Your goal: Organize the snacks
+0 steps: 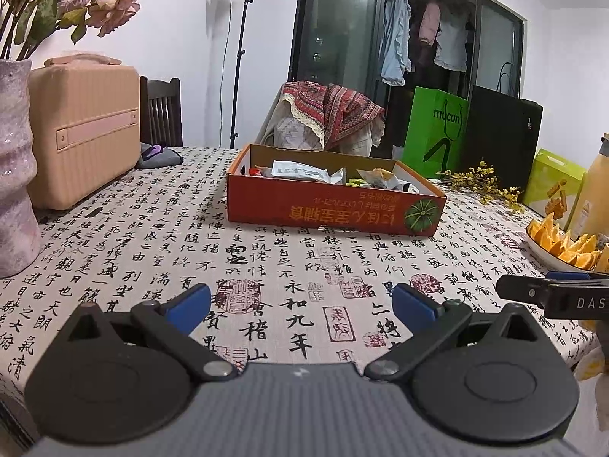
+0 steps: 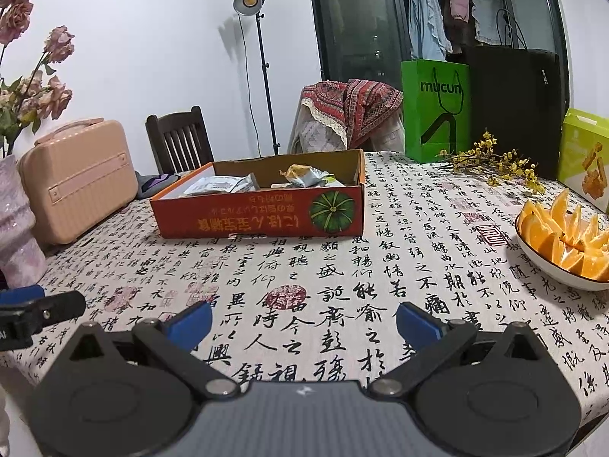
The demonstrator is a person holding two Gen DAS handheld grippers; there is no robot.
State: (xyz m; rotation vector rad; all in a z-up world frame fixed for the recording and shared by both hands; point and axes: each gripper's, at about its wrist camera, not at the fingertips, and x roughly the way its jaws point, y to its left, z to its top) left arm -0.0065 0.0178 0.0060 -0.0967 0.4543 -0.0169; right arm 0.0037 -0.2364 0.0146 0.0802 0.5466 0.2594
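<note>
**Snacks sit in the box, and both grippers are empty**

The snack packets (image 2: 228,184) lie in the orange cardboard box (image 2: 262,215) with a green pumpkin picture on its side. The box stands in the middle of the table, far from both grippers. Inside it there is a white packet on the left and a crinkly yellow and silver packet (image 2: 304,176) on the right. They look piled in loosely, not lined up. No snack packets lie loose on the tablecloth (image 2: 342,266) near the box, so the gathering part looks done, or it has not needed doing. Sorting what is in the box may be what is left, but that is only a guess.

The left gripper (image 1: 300,301) has its blue fingers spread wide with nothing between them. The right gripper (image 2: 302,318) is the same: fingers spread wide and empty. Both hang low over the near part of the table, side by side.

To the right is a bowl of orange slices (image 2: 563,240), and behind it a light green snack box (image 2: 586,156) that may belong to the job too. A green paper bag (image 2: 436,110) and yellow flower sprigs (image 2: 495,160) are at the back. On the left stand a pink case (image 2: 76,179) and a vase (image 1: 15,167).
</note>
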